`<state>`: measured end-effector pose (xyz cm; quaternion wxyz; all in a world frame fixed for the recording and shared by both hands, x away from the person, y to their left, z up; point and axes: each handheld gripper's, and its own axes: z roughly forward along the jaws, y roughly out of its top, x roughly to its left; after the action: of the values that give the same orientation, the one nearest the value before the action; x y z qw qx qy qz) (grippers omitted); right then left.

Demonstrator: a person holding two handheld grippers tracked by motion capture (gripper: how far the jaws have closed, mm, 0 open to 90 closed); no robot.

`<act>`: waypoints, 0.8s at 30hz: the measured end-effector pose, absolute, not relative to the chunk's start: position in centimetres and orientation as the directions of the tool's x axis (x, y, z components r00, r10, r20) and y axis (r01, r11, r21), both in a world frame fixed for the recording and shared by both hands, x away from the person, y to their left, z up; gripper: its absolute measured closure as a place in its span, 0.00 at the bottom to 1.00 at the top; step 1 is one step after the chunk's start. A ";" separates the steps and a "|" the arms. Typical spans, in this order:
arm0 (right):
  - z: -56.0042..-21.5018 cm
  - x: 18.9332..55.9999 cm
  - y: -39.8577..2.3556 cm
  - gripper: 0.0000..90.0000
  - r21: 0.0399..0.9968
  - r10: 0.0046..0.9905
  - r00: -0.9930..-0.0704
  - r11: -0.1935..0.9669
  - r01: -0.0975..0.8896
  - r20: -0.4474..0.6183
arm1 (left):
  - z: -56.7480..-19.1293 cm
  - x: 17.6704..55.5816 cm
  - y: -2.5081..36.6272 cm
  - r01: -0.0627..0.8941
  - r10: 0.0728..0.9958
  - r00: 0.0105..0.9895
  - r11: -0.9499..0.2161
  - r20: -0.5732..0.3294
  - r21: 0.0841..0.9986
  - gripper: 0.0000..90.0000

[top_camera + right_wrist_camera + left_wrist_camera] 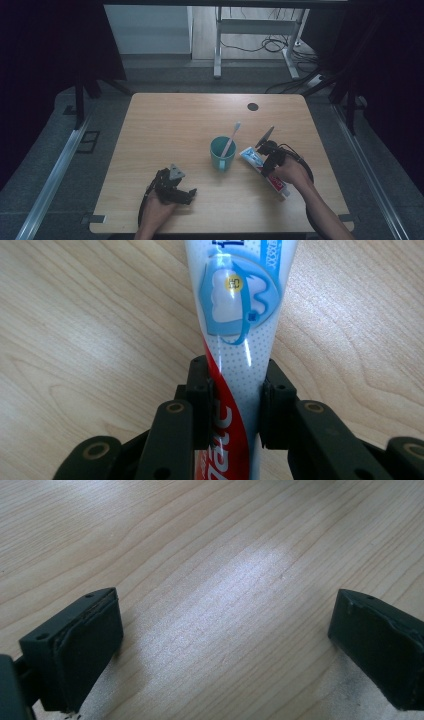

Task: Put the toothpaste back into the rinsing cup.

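Right gripper (235,405) pinches the toothpaste tube (239,315) beside the cup (222,152), ready to lift; left gripper (225,645) waits, jaws spread.

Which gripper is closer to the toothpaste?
The right gripper: its jaws are clamped on the toothpaste tube. The left gripper rests on the table, across the teal cup from the tube.

One camera looked down from above on the whole table (165,125) — the two gripper cameras faced the same wood closely.
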<state>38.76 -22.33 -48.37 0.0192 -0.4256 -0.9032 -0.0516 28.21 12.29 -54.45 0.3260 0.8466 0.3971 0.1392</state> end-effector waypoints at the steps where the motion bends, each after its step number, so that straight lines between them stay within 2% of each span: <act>1: -48.2 38.7 -22.3 0.79 0.079 0.770 -0.634 0.629 0.773 0.077 | -54.4 28.2 12.3 0.582 0.763 0.646 -0.474 -0.022 0.661 0.01; 24: -46.1 37.2 -23.3 0.79 0.238 0.758 -0.647 0.614 0.752 0.087 | -54.5 28.2 12.3 0.582 0.763 0.646 -0.471 -0.025 0.663 0.01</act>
<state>37.22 -23.34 -46.10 -0.0110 -0.4202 -0.8984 -0.1276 28.21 12.29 -54.46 0.3265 0.8463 0.3975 0.1384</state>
